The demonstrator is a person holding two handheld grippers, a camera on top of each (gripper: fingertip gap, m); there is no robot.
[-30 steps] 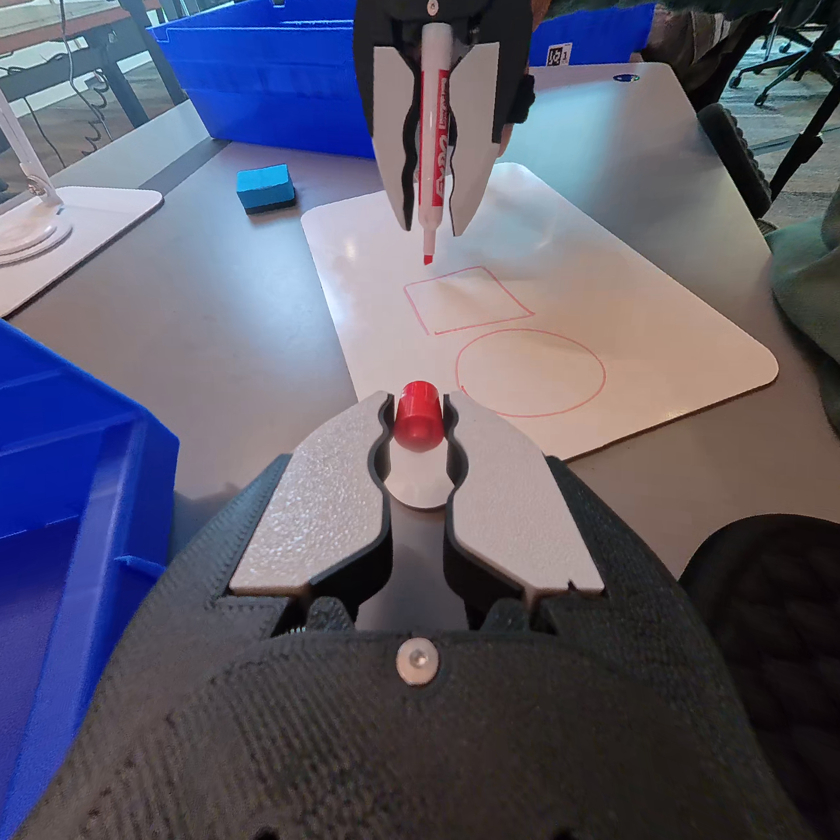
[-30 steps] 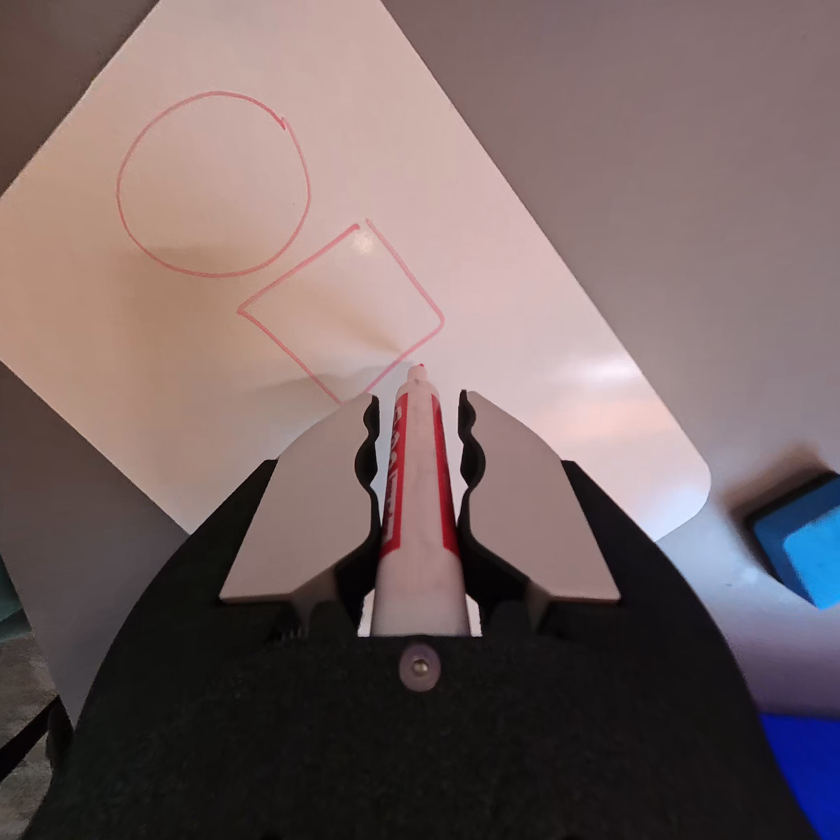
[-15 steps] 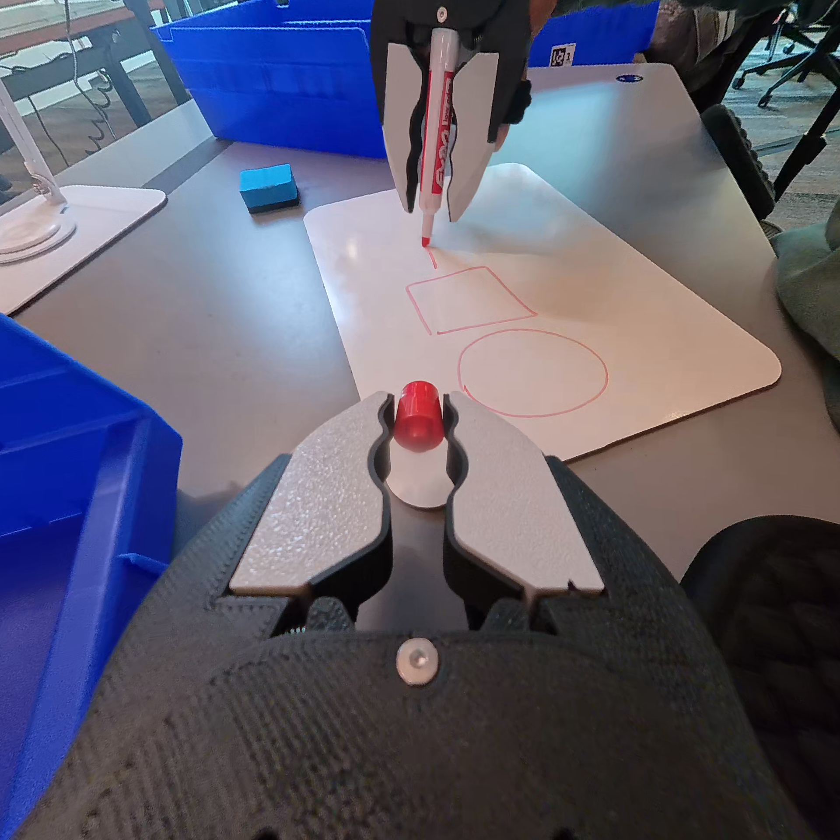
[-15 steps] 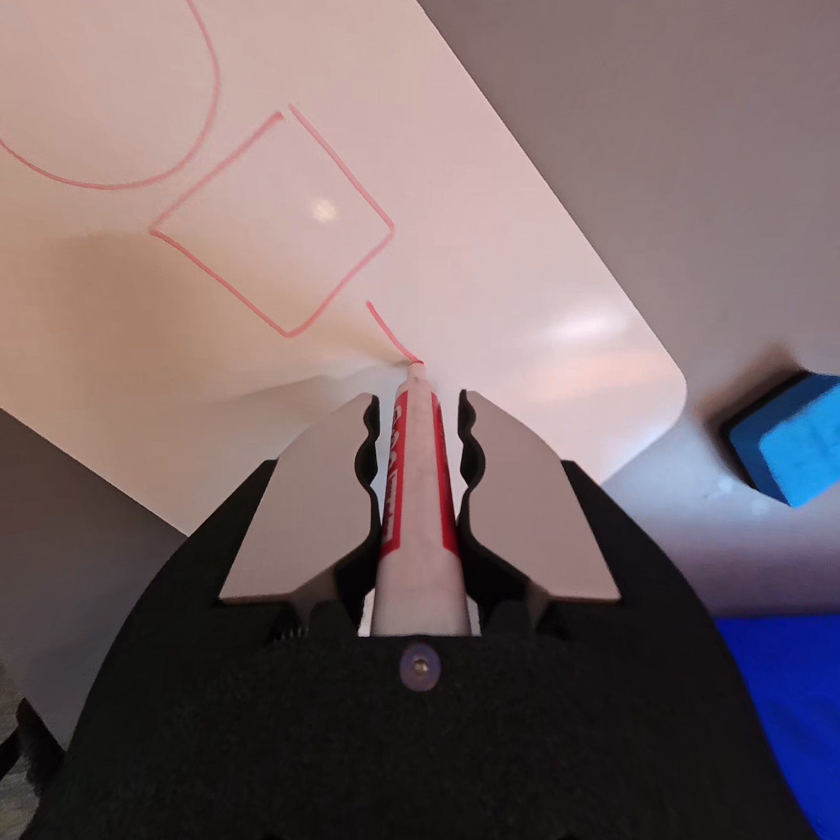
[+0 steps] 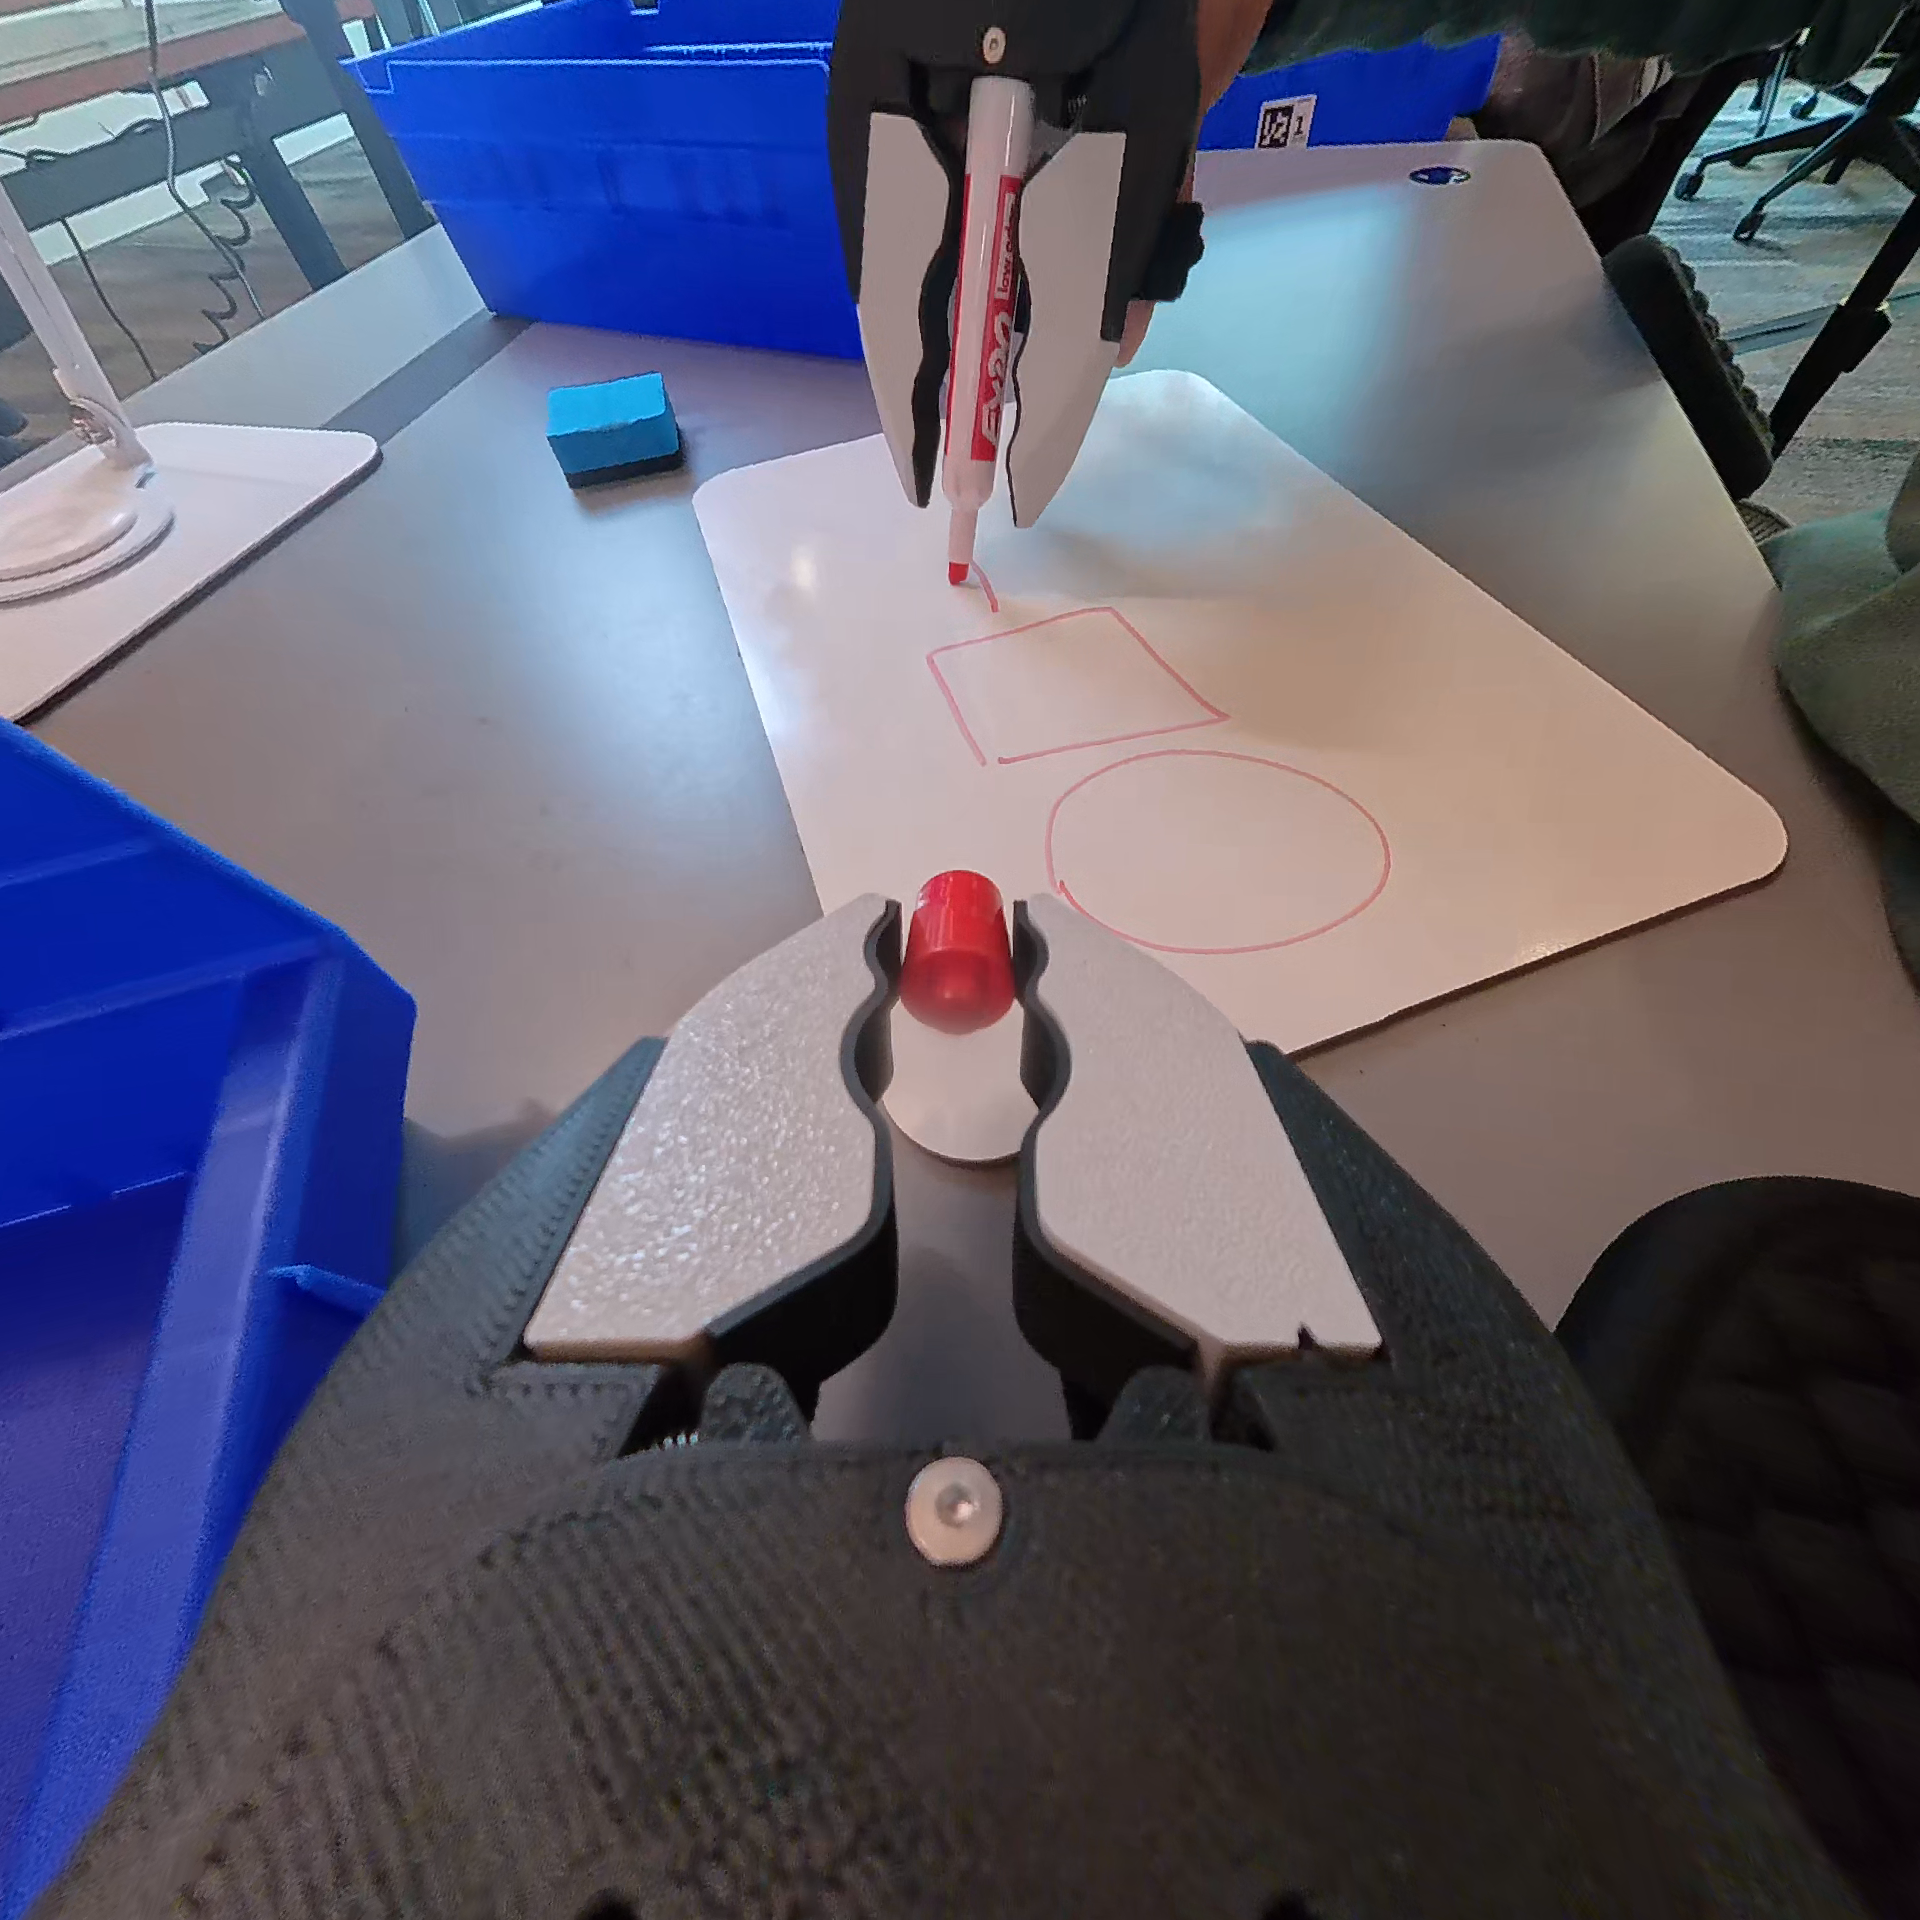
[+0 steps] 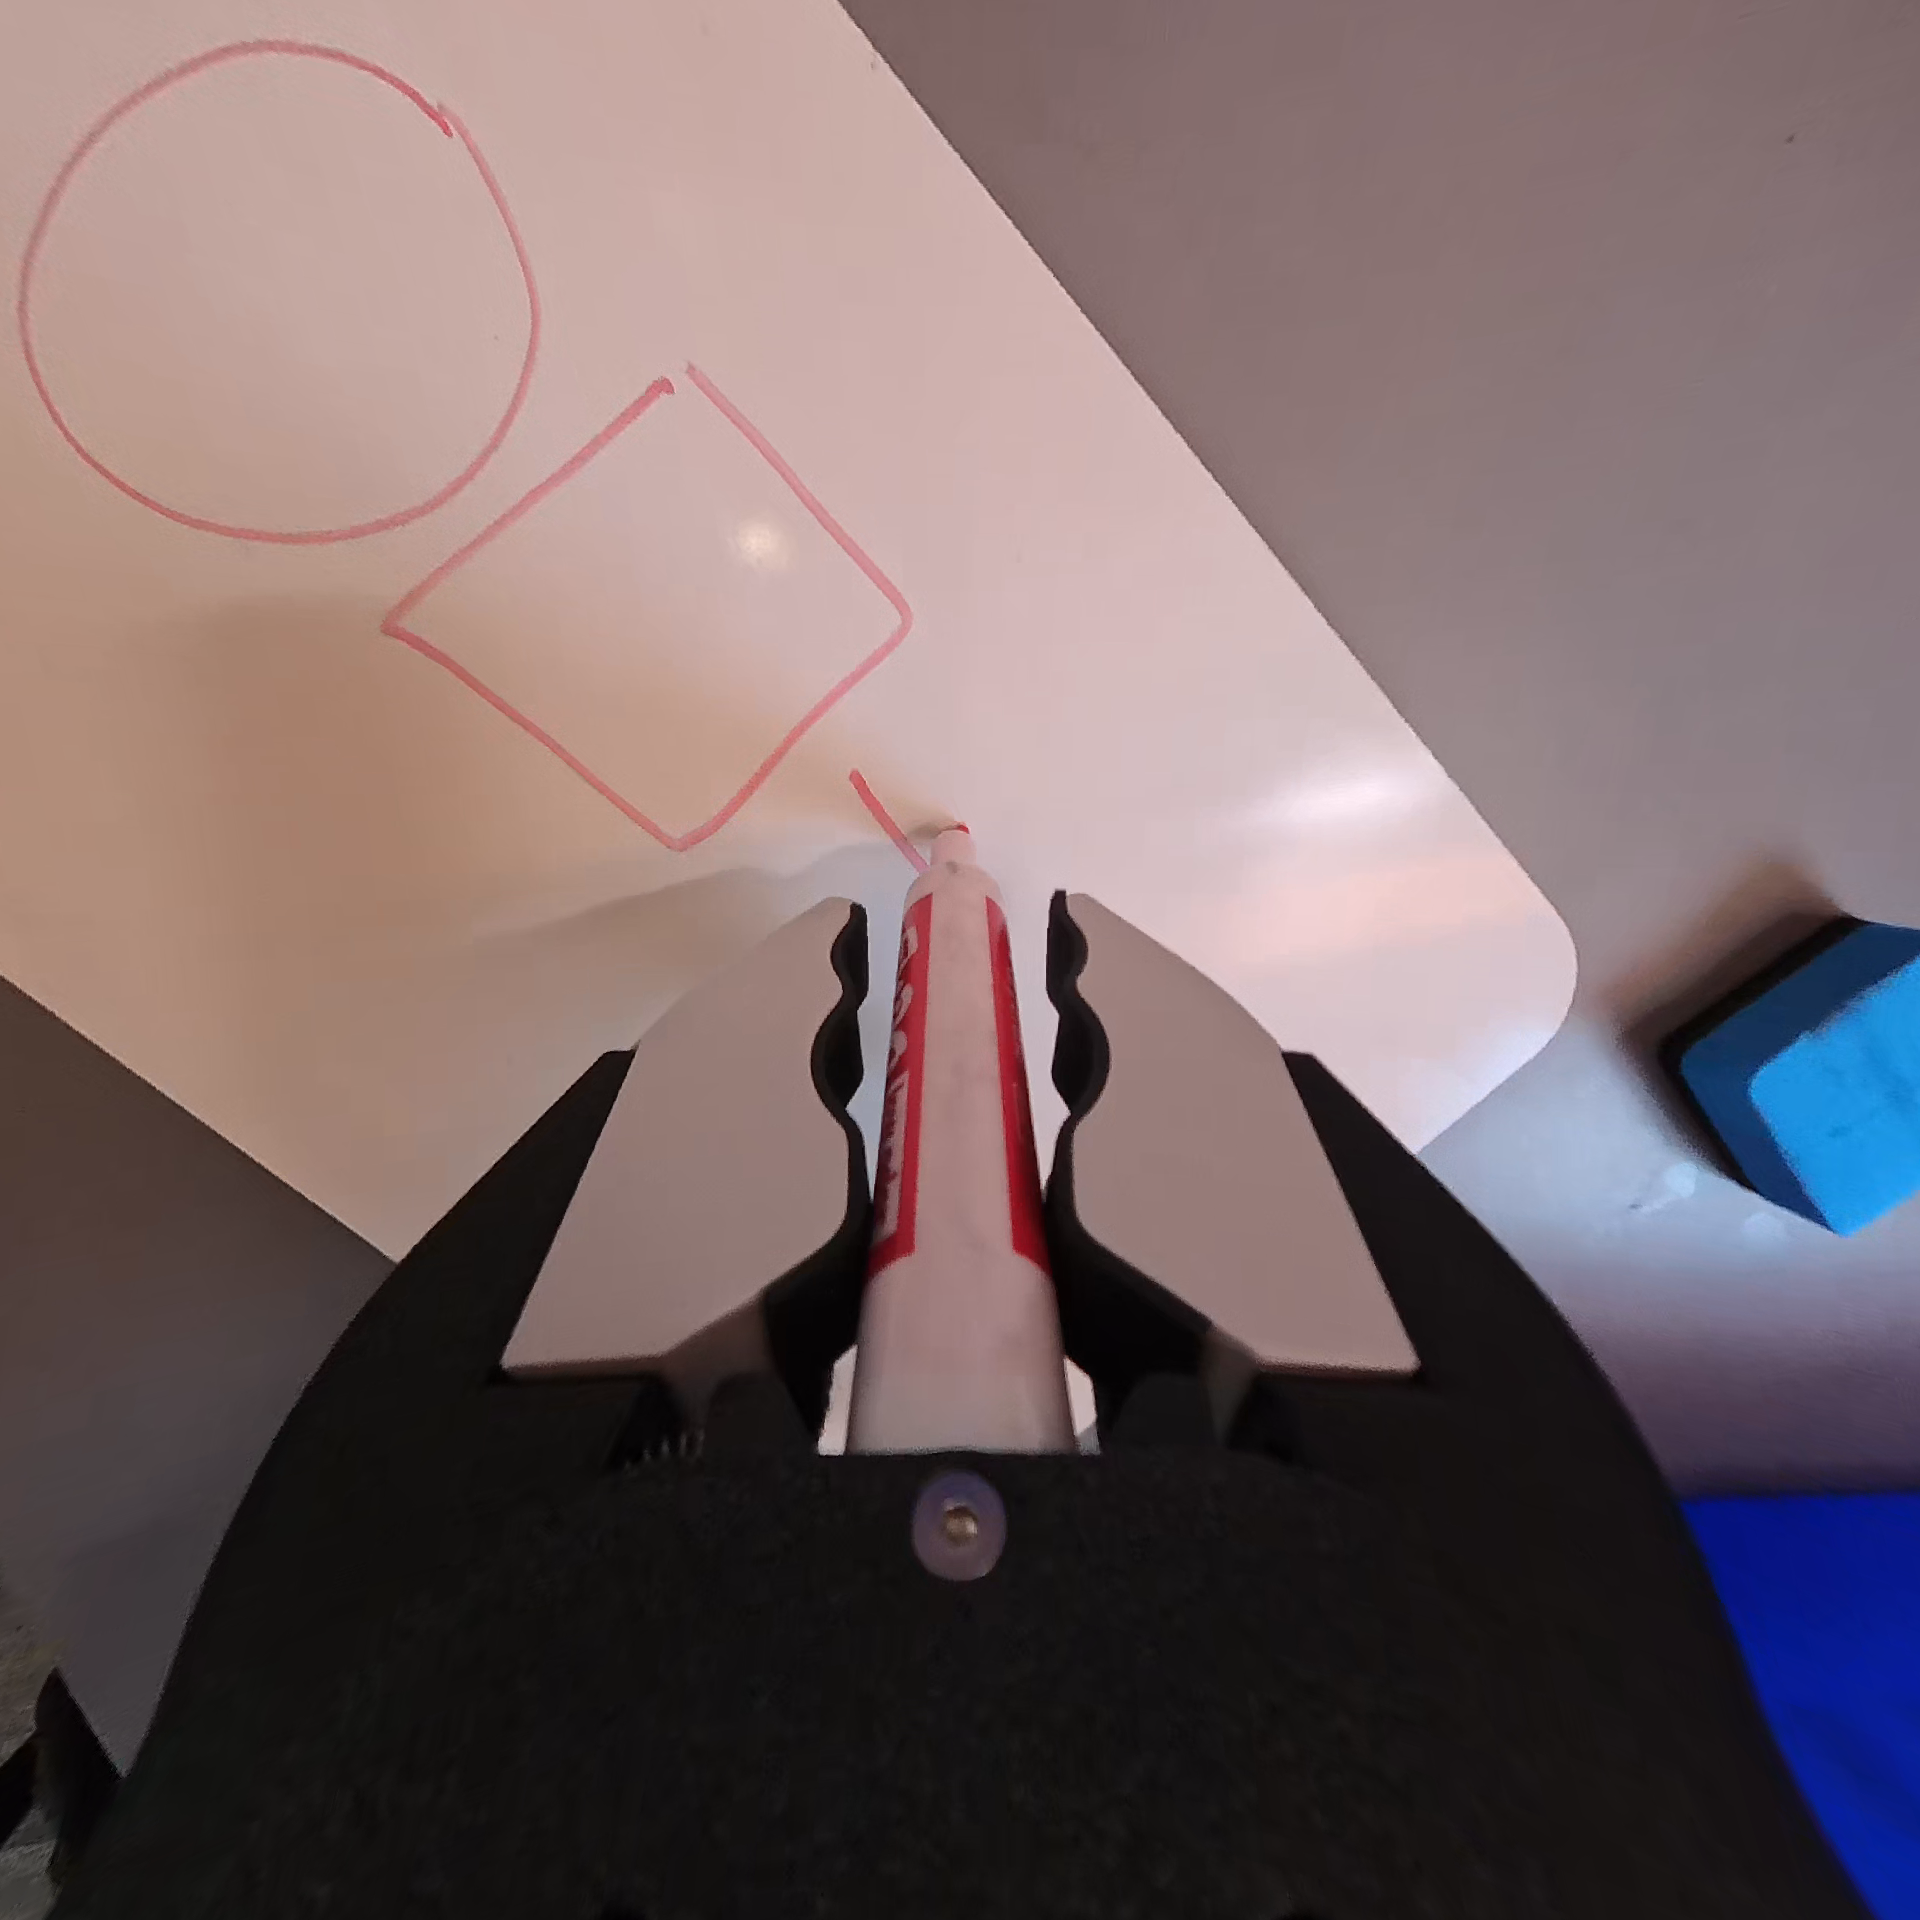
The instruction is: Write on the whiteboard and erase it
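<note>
I'm mid-stroke on a third shape: my right gripper (image 6: pixel 958 914) clamps the red marker (image 6: pixel 961 1091), tip seemingly touching the whiteboard (image 6: pixel 1195 727), my left gripper (image 5: pixel 954 920) pinches its red cap (image 5: pixel 954 971); next, draw on steadily.

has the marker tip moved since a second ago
Yes. The marker tip slid away from the drawn square, toward the blue eraser, leaving a short red stroke.

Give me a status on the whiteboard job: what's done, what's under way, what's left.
Done: a red circle and square are drawn on the whiteboard, and the cap is off, held in the left tool. Under way: the right tool holds the marker at the end of a short new stroke. Left: finishing that mark and all erasing; the blue eraser lies untouched on the table.
</note>
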